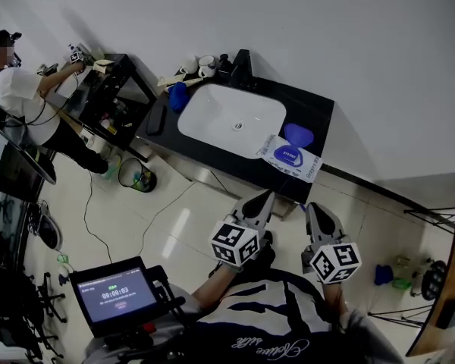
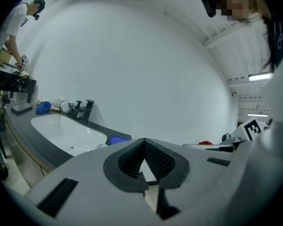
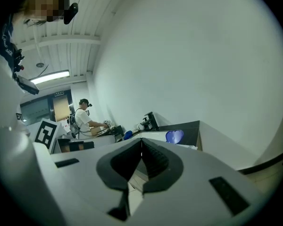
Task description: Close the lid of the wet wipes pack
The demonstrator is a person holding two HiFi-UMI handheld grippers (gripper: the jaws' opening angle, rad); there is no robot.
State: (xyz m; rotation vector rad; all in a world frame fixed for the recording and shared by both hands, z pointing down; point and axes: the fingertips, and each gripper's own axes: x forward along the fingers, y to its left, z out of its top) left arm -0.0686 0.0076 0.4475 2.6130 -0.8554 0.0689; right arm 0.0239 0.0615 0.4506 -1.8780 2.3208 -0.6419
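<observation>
The wet wipes pack [image 1: 290, 158] lies on the right end of the black counter [image 1: 318, 112], just right of the white sink [image 1: 231, 118]. Its blue lid [image 1: 298, 134] stands flipped open behind the pack and also shows as a blue flap [image 2: 118, 139] in the left gripper view and as a flap [image 3: 174, 136] in the right gripper view. My left gripper [image 1: 268, 195] hangs in front of the counter edge, below the pack, jaws shut and empty. My right gripper [image 1: 309, 206] sits beside it to the right, likewise shut on nothing. Neither touches the pack.
A black faucet [image 1: 241, 68], cups [image 1: 198, 67] and a blue cloth [image 1: 179, 95] stand behind and left of the sink. A dark flat object [image 1: 156, 118] lies at the counter's left end. A person [image 1: 15, 82] works at a table far left. A timer screen [image 1: 115, 294] sits near my body.
</observation>
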